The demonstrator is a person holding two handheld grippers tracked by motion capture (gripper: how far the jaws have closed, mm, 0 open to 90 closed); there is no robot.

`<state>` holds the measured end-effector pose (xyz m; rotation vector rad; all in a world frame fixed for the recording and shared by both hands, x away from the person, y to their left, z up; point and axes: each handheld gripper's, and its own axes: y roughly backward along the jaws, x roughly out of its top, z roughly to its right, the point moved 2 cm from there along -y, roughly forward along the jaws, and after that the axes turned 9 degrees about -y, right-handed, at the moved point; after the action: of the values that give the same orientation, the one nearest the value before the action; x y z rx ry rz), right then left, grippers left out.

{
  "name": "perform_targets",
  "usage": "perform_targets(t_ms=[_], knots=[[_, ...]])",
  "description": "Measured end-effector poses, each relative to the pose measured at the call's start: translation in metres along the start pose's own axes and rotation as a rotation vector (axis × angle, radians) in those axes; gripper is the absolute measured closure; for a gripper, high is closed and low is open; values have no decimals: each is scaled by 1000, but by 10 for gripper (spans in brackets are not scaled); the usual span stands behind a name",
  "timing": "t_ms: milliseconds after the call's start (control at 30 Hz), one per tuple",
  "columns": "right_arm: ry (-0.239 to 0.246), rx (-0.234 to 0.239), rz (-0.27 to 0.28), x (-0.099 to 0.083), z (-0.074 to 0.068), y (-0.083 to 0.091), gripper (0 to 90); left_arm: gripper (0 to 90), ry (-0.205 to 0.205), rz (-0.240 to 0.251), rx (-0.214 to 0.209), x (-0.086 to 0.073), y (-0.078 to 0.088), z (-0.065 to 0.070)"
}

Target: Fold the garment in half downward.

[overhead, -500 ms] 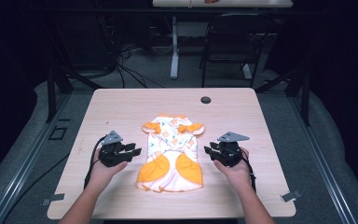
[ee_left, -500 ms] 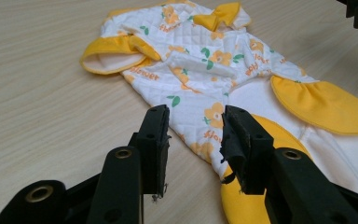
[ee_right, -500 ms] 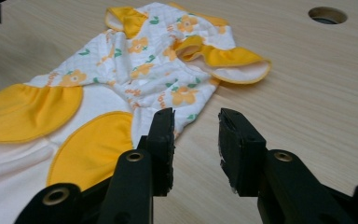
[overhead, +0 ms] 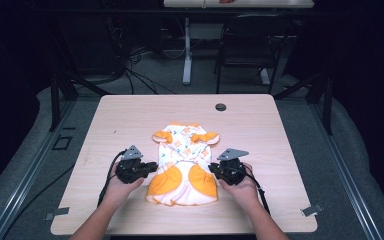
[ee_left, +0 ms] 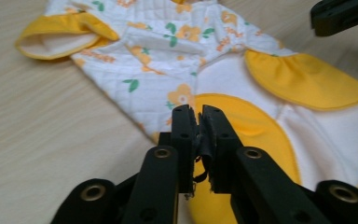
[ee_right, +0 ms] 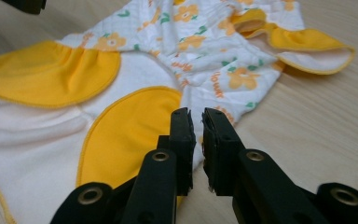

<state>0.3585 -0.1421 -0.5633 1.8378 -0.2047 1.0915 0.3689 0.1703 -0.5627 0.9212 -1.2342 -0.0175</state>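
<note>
A small quilted white garment (overhead: 182,160) with orange flowers, yellow sleeves and two yellow patches lies flat mid-table. My left gripper (overhead: 155,166) rests at its left side, level with the yellow patches. In the left gripper view, this gripper (ee_left: 196,112) has its jaws together, tips just over the garment (ee_left: 191,60) edge, no cloth visibly clasped. My right gripper (overhead: 211,167) sits at the garment's right side. In the right gripper view, its jaws (ee_right: 196,114) stand a narrow slit apart above the hem of the garment (ee_right: 191,42), gripping nothing.
The light wood table (overhead: 130,115) has a dark round grommet (overhead: 221,107) near its far edge. Behind it are a chair (overhead: 245,50), a table leg (overhead: 187,55) and loose cables (overhead: 130,75) on the floor. Bare tabletop lies on both sides of the garment.
Both grippers have crept slightly inward toward the garment's sides. The garment lies as before.
</note>
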Motion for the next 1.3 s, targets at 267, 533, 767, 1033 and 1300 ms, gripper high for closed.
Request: perform_targets(t_ms=[267,533,767,1033,1300], knots=[[68,16,-92,-2,-21,-23,848,895,-30,-66,-64,0,-25,16],[97,39,-160,-8,-22,-32,847,889,-71,-144,-92,-6,-37,20],[136,63,-161,-17,-29,-24,844,884,-131,-148,-82,-13,-29,34],[154,104,-157,-34,-40,-8,842,886,-93,-117,-141,-28,-17,54],[142,141,-173,-30,-45,4,821,863,-143,-137,-147,-18,-8,56]])
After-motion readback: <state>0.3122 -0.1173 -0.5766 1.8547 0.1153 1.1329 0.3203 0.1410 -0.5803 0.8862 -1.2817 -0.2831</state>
